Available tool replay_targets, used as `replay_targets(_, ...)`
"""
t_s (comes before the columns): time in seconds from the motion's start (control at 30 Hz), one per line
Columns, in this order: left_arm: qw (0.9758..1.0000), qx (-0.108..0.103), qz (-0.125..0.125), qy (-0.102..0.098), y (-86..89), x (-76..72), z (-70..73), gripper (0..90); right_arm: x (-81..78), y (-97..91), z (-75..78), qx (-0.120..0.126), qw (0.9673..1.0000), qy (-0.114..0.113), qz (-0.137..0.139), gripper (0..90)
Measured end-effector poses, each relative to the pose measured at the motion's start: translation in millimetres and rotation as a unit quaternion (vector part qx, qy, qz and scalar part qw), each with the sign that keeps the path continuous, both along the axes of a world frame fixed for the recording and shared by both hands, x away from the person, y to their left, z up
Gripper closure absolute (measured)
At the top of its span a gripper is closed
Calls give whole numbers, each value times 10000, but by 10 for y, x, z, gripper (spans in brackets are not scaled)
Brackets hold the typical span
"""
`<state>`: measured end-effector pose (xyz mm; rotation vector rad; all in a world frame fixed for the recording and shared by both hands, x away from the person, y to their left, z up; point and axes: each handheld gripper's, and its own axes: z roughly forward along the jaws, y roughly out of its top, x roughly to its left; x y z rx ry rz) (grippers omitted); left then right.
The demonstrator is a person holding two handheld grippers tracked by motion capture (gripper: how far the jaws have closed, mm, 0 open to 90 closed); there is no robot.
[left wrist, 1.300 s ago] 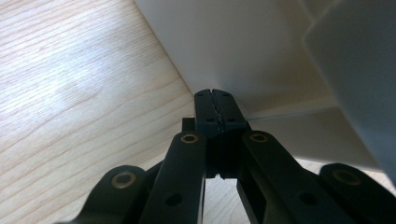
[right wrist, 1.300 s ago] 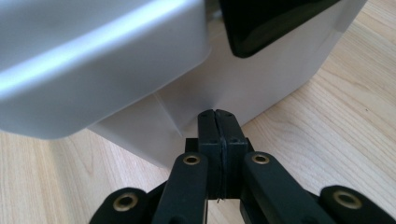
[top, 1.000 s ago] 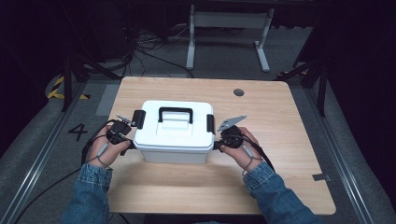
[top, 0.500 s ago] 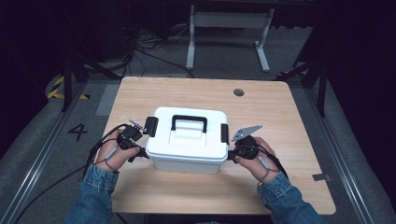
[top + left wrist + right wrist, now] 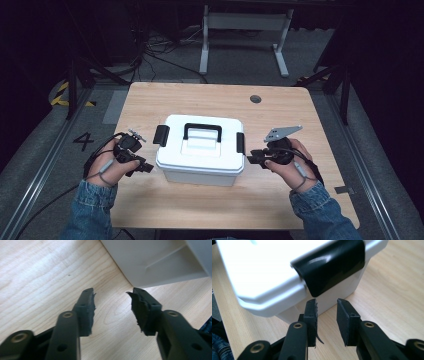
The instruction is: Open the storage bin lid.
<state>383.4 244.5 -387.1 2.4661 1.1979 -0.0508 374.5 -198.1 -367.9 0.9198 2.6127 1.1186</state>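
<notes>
Two handheld black grippers flank a white rectangular plastic storage box (image 5: 201,150) with a black carry handle (image 5: 202,131) on its lid, which sits on the light wooden table (image 5: 210,205) around the middle, somewhat nearer the front edge than the far one. Nearest the front edge, the person's denim sleeves (image 5: 90,212) come in. The left gripper (image 5: 145,167) sits just beside the box's left wall; its jaws have just been opening, and in the left gripper view they stand apart with bare wood between the torn pads (image 5: 88,312), the box's lower corner (image 5: 150,262) just beyond the tips. The right gripper (image 5: 252,157) is near the box's right wall; its jaws have just been opening too, and the right gripper view shows a clear gap between them, nothing held, with the glossy black side latch (image 5: 329,263) just ahead and slightly above.

Farther back, a dark round cable hole (image 5: 255,99) lies near the table's far right corner, and a white metal stand (image 5: 245,35) rests on the floor beyond the far edge.

The box looks set down and let go, so the step in hand appears to be the release. A likely next move is unlatching: each gripper would have to rise to its latch and catch the lower lip.
</notes>
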Motion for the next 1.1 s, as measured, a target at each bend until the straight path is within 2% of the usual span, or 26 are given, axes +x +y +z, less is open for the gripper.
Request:
replay_targets(0.03,10000,0,0,0,0,0,0,517,0,0,0,0,10000,0,0,702)
replay_targets(0.1,10000,-2,47,-40,19,-12,3,501,-7,-5,93,7,10000,-78,-4,698)
replay_targets(0.17,9999,19,85,-80,50,-16,8,485,9,22,234,57,9997,-227,13,692)
replay_targets(0.23,9999,-4,131,-86,78,-14,18,482,18,37,269,66,9997,-243,30,690)
replay_targets(0.4,9998,19,196,-78,130,-23,5,470,144,208,466,136,9991,-359,185,677)
replay_targets(0.67,9996,67,209,-165,189,-7,-59,429,337,488,581,93,9985,-289,462,676)
replay_targets(0.9,9993,50,301,-219,223,-17,-57,407,467,640,612,111,9982,-218,545,663)
replay_targets(1.1,9993,65,280,-256,241,-1,-80,393,595,790,601,160,9977,-139,648,589)
